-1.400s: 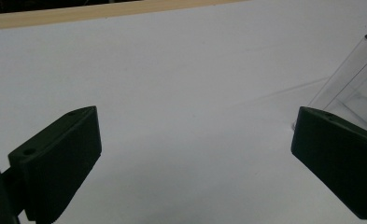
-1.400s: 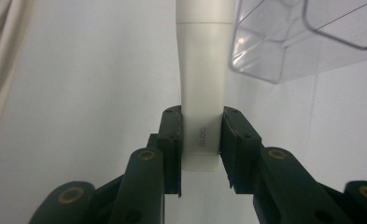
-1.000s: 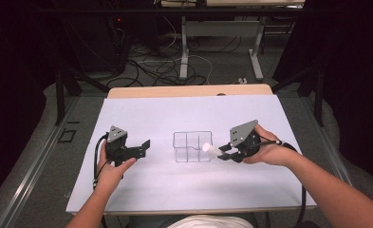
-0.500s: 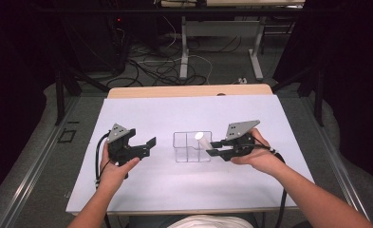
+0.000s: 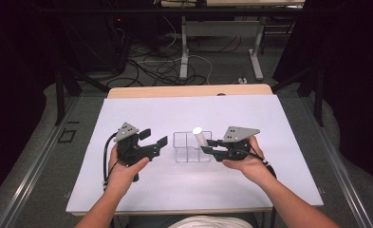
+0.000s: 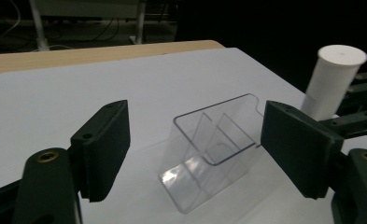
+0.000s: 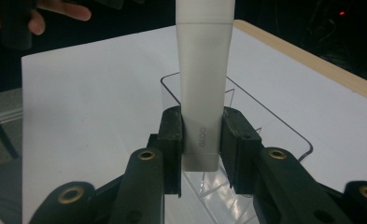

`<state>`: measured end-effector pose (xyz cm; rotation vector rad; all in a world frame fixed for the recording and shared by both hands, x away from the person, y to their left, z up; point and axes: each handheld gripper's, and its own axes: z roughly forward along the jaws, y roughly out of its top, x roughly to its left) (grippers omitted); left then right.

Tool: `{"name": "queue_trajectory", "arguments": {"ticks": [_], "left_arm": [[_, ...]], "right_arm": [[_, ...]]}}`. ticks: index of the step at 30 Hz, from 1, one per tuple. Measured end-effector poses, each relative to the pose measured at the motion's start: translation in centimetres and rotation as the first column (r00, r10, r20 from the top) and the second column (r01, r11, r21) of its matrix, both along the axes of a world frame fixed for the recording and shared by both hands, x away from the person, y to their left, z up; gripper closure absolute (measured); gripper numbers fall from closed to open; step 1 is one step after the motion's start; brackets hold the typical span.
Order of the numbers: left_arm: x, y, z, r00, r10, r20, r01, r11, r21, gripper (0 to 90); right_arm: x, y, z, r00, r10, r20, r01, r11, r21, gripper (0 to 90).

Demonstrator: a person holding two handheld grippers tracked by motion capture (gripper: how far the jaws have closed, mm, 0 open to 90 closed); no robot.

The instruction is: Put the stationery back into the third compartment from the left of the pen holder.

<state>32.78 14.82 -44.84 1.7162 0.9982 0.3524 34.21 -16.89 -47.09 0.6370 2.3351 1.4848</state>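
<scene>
Right gripper [image 7: 201, 149] clamps the white tube [image 7: 203, 84] upright at frame centre, over the clear organizer [image 5: 191, 147]; lower it straight into the right compartment, I judge; left gripper [image 6: 195, 154] gapes empty alongside.

Left gripper [image 5: 153, 141] jaws spread wide, right gripper [image 5: 209, 146] jaws clamped

Both tools black, grey three-cornered top plates: left tool [image 5: 153, 142], right tool [image 5: 208, 146]; brass-ringed pivots; black cables; white top.
</scene>
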Motion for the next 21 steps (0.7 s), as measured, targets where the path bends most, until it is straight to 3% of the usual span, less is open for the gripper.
{"name": "queue_trajectory", "arguments": {"ticks": [8,13,18,21], "left_arm": [[-0.2,-3.6,0.5,0.9950,-0.099,0.013,0.100,0.9948,-0.020,27.2],[-0.3,-5.7,0.4,0.9889,-0.149,-0.001,0.149,0.9887,0.019,30.2],[-0.2,-7.1,0.0,0.9839,-0.178,-0.006,0.178,0.9837,-0.021,34.9],[0.0,-7.8,-0.2,0.9785,-0.204,-0.032,0.202,0.9777,-0.060,38.0]], "right_arm": [[-0.6,0.0,-0.6,0.9992,-0.040,-0.001,0.040,0.999,0.025,71.2],[-0.8,-0.2,-0.8,0.9988,-0.050,0.003,0.050,0.999,0.019,71.2],[-0.7,-0.4,-0.9,0.9985,-0.054,-0.002,0.054,0.998,0.013,71.2],[-0.8,-0.4,-1.0,0.9987,-0.050,0.002,0.050,0.998,0.023,71.2]]}}
